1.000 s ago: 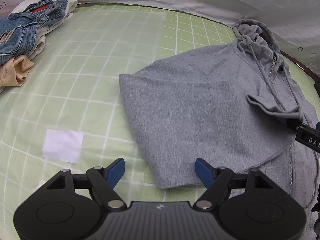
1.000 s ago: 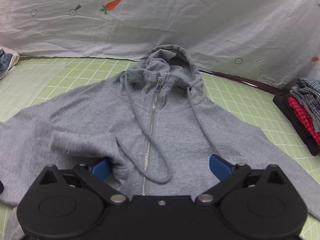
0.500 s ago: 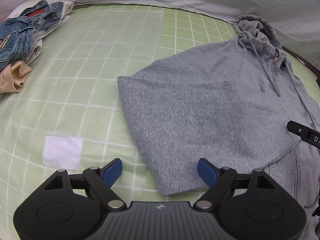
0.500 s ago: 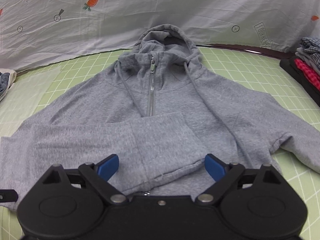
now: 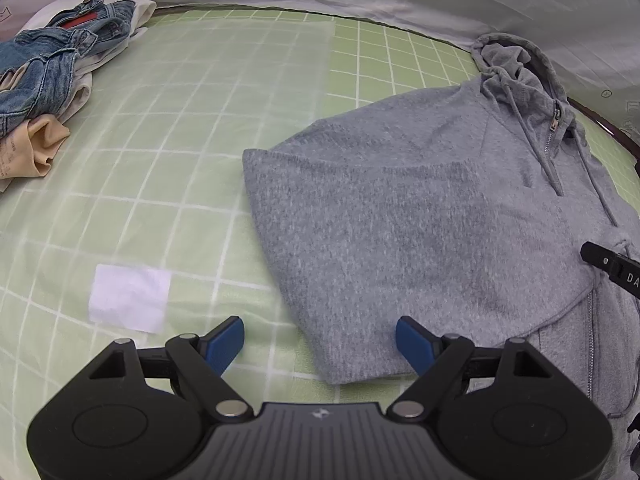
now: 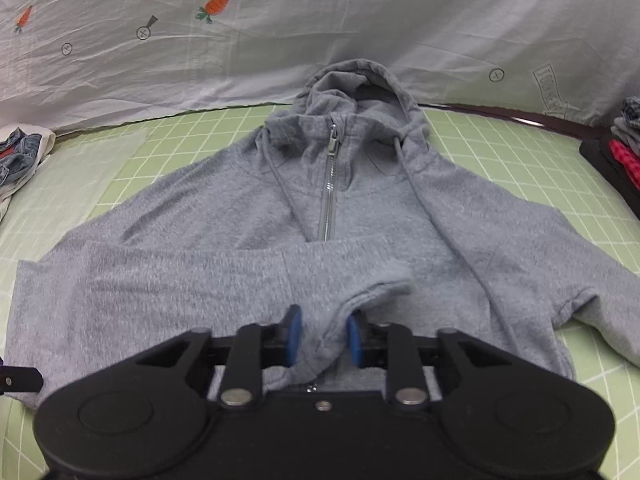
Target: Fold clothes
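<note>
Right wrist view: my right gripper (image 6: pixel 323 334) pinches the hoodie (image 6: pixel 248 208) cuff for folding; my left gripper (image 5: pixel 320 342) hangs open astride the folded edge.

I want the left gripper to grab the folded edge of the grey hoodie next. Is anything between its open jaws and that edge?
Nothing visible. The left gripper hangs open right over the hoodie, with only bare green mat beside it.
</note>
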Tool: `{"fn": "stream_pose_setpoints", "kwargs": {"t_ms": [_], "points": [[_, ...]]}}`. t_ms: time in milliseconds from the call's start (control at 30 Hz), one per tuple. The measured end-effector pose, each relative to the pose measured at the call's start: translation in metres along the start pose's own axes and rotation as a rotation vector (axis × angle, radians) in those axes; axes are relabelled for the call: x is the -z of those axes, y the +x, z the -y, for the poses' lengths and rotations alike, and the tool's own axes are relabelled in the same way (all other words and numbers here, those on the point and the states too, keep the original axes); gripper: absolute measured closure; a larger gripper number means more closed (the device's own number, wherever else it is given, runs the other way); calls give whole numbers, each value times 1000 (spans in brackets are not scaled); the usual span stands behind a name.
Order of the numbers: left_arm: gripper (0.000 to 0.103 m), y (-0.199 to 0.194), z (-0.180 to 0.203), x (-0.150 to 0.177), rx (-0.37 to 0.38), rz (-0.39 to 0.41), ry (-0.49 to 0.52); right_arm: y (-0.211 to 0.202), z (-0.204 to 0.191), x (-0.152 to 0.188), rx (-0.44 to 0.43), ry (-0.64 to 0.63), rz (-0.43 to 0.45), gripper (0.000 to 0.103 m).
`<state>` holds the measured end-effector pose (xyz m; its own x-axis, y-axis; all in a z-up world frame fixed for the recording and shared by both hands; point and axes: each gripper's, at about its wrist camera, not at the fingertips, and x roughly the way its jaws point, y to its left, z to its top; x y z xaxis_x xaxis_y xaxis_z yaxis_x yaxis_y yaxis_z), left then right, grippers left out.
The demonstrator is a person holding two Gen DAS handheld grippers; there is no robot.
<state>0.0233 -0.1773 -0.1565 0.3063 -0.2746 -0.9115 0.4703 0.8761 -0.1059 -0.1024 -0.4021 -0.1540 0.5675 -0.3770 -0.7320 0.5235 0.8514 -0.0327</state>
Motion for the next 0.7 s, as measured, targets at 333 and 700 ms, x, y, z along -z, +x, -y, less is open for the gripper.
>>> {"fn": "stream_pose_setpoints", "kwargs": {"t_ms": [333,700], "points": [[19,-13,5,7,-31,24,3,-27,22,-21,21,24,118,98],[19,-24,29,14,-67,49,-43,-60,75,-42,-19,112,179,98]]}}
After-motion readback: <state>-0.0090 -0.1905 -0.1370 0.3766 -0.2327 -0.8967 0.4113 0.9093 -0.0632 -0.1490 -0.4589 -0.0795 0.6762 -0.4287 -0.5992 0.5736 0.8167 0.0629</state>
